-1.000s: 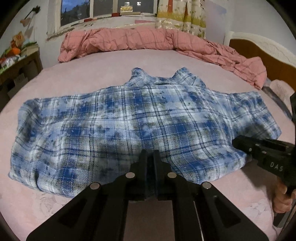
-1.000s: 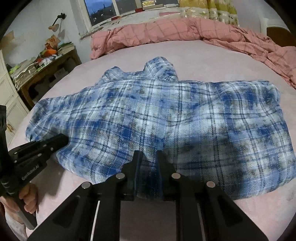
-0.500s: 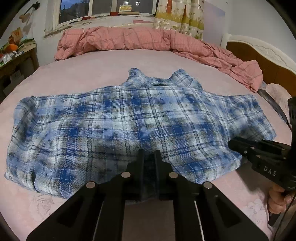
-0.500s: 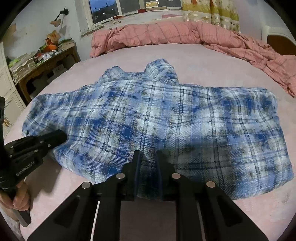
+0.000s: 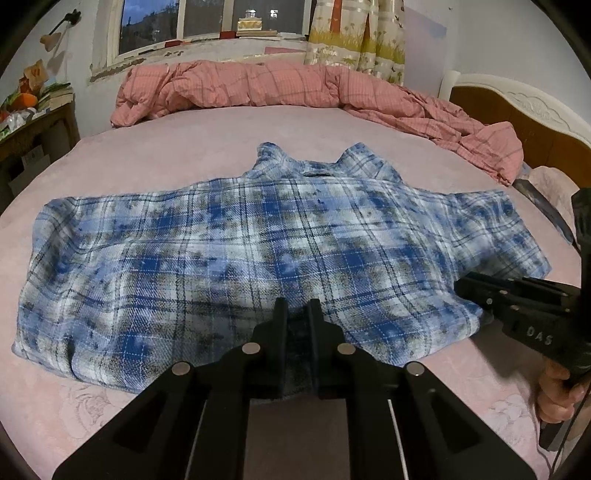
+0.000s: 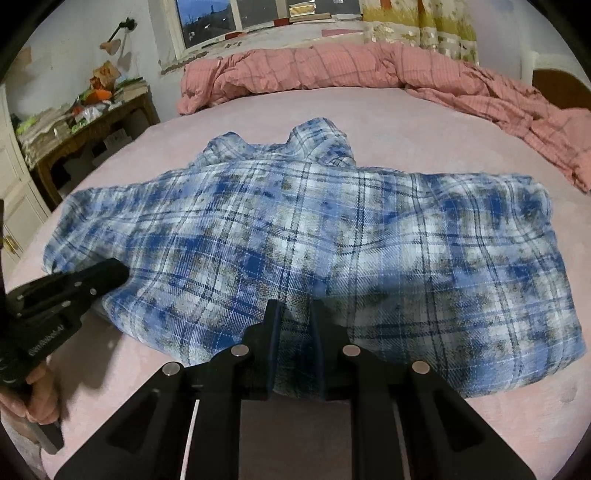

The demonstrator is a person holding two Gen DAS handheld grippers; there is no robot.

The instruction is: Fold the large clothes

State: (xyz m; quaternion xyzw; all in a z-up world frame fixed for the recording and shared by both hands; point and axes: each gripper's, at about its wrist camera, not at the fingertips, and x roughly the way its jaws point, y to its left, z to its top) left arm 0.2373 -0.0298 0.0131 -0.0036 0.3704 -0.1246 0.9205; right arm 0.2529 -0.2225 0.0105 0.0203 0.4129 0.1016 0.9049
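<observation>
Pinching shirt [image 5: 258, 251] hem: both grippers, level.

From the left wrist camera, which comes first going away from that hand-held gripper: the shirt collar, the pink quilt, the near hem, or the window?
1. Near hem of the plaid shirt, clamped in the left hand-held gripper.
2. Shirt collar, farther up the bed, around the middle.
3. Pink quilt, bunched along the bed's far edge.
4. Window, on the wall behind the quilt.
</observation>
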